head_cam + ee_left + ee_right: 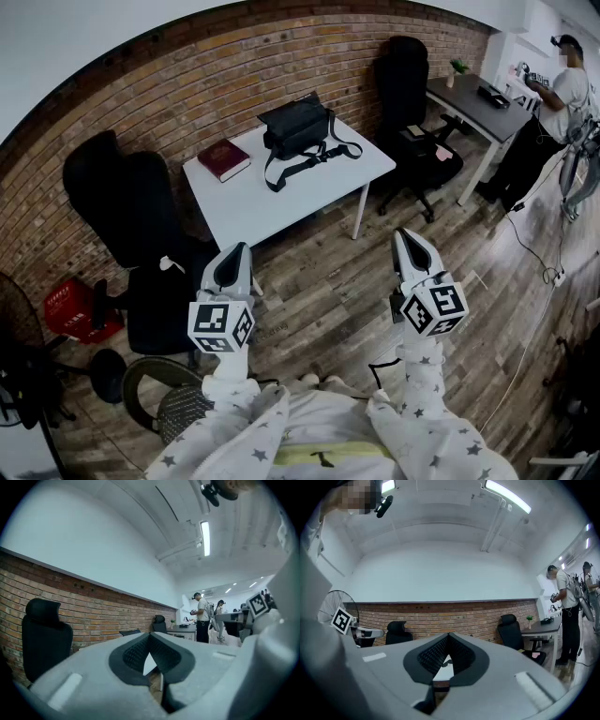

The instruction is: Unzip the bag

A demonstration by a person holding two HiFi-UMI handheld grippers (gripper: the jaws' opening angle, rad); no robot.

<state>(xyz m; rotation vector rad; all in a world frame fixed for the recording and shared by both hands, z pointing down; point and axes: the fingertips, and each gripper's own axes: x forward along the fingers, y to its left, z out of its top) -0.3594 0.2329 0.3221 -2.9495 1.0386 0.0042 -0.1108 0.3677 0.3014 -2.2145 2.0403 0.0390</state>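
Head view shows one bag (298, 127) and one book (224, 159) on the far table (281, 197), zip too small to see, while near me left tongs (238, 248) and right tongs (402, 234) are both closed, empty.

I read the head camera as set at standing height. It looks forward and steeply down over the left tool (237, 251) and right tool (405, 236) toward the tabletop (244, 211), which stands well apart. Each tool camera rides close behind its own jaws, facing level. All three views share the brick wall (187, 94) and the tabletop.
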